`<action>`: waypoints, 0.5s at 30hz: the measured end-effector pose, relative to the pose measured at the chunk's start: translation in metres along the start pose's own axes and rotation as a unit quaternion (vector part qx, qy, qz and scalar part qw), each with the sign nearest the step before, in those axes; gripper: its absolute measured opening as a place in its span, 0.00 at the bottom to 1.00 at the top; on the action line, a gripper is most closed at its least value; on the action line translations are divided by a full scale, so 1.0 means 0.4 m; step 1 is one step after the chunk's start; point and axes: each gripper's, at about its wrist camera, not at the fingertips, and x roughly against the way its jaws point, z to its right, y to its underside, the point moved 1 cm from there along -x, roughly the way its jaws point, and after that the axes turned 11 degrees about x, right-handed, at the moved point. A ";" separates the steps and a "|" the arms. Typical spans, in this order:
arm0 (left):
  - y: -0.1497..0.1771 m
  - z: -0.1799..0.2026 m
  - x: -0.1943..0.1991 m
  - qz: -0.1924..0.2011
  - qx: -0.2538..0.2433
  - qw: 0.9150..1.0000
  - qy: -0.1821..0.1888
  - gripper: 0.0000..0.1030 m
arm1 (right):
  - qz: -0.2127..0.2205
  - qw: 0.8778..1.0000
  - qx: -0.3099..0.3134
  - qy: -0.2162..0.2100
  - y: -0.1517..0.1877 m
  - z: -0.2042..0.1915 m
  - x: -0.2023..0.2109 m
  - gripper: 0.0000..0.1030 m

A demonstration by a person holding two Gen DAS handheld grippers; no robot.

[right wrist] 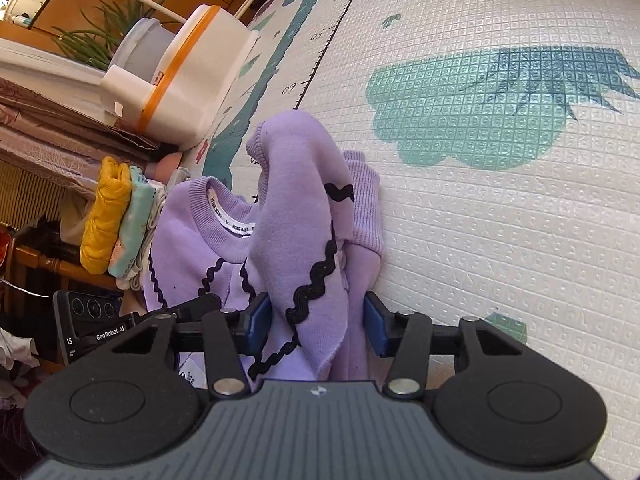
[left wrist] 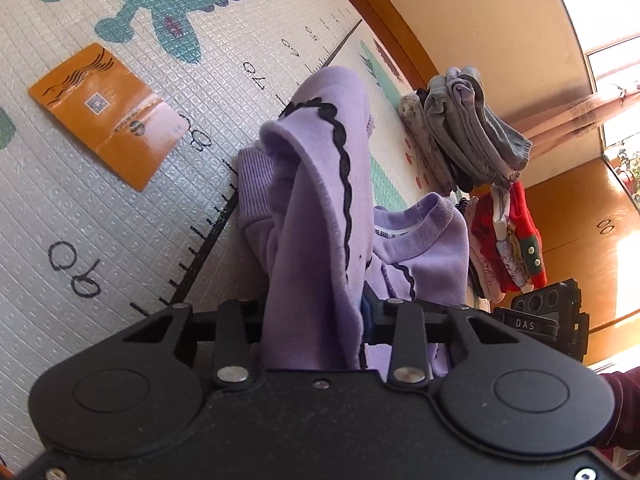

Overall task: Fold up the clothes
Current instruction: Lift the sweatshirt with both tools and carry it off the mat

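The left gripper [left wrist: 316, 320] is closed on a fold of the lilac sweatshirt [left wrist: 320, 216], and the right gripper [right wrist: 316, 320] is clamped on another fold; the garment is held bunched above the play mat [right wrist: 480, 220].

"HOME BABY" on sweater collar label [right wrist: 224, 222]; "GenRobot.AI" on left gripper [right wrist: 110, 336]

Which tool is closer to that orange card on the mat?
Left. The orange card lies beside the left tool; the right tool is across the purple sweater.
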 end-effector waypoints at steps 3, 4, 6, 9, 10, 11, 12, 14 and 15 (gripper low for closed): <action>0.001 0.000 0.034 0.011 0.011 1.000 0.011 0.32 | -0.008 1.000 -0.006 -0.004 -0.011 -0.020 0.001 0.37; 0.001 0.002 0.054 0.017 0.012 1.000 0.014 0.32 | -0.010 1.000 -0.002 -0.004 -0.016 -0.032 0.002 0.36; 0.002 0.003 0.098 0.031 0.013 0.999 0.020 0.32 | -0.014 1.000 0.005 -0.003 -0.026 -0.056 0.005 0.35; 0.008 -0.007 0.177 0.056 0.022 0.998 0.024 0.32 | -0.017 1.000 0.018 -0.012 -0.035 -0.111 0.002 0.35; 0.011 -0.012 0.204 0.065 0.026 0.997 0.025 0.32 | -0.019 0.999 0.025 -0.016 -0.039 -0.134 -0.003 0.35; 0.016 -0.016 0.234 0.075 0.029 0.996 0.024 0.32 | -0.023 0.999 0.034 -0.021 -0.044 -0.160 -0.011 0.35; 0.020 -0.023 0.263 0.085 0.032 0.996 0.024 0.32 | -0.027 0.998 0.043 -0.026 -0.048 -0.186 -0.018 0.35; 0.031 -0.048 0.338 0.115 0.050 0.992 0.023 0.32 | -0.037 0.997 0.063 -0.036 -0.050 -0.242 -0.043 0.35; 0.038 -0.062 0.375 0.130 0.060 0.989 0.021 0.32 | -0.042 0.995 0.074 -0.042 -0.051 -0.273 -0.059 0.35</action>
